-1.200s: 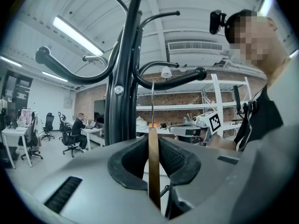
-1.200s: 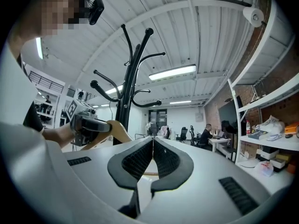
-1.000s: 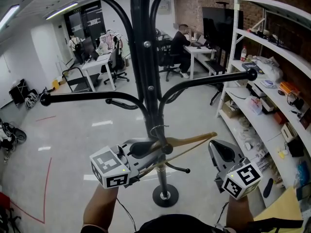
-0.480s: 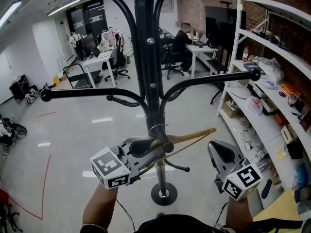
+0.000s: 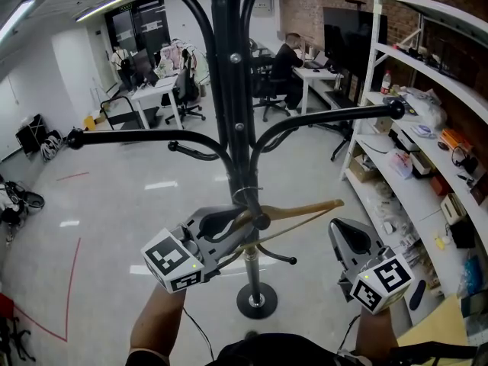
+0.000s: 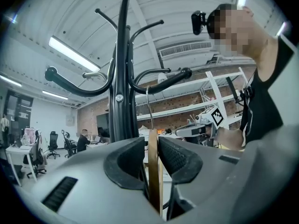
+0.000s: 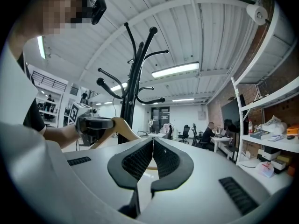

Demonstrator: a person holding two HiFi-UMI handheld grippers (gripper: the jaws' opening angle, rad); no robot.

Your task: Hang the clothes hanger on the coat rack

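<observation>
Clothes hanger [image 5: 293, 213], a pale wooden one, is standing on edge between the jaws of the left gripper [image 5: 235, 229]. Those jaws are opening, and in the left gripper view a thin dark gap is showing along one face of the wood. The right gripper [image 5: 347, 233] is hovering level on the other side of the pole, apart from the hanger's outstretched arm. Its jaws are meeting tip to tip with nothing between them. Just past the left gripper, the hanger's wire hook [image 6: 148, 107] is rising straight up beside the pole of the black coat rack [image 5: 231, 90]. Its top is curling at a curved branch [image 6: 161, 84] close to the pole, seemingly over it. Below, the rack's round base [image 5: 256, 302] is sitting on the glossy grey floor [image 5: 114, 219]. Farther off, white shelves [image 5: 427, 75] are running along the brick wall, and a person [image 5: 288, 65] is sitting at a desk.
</observation>
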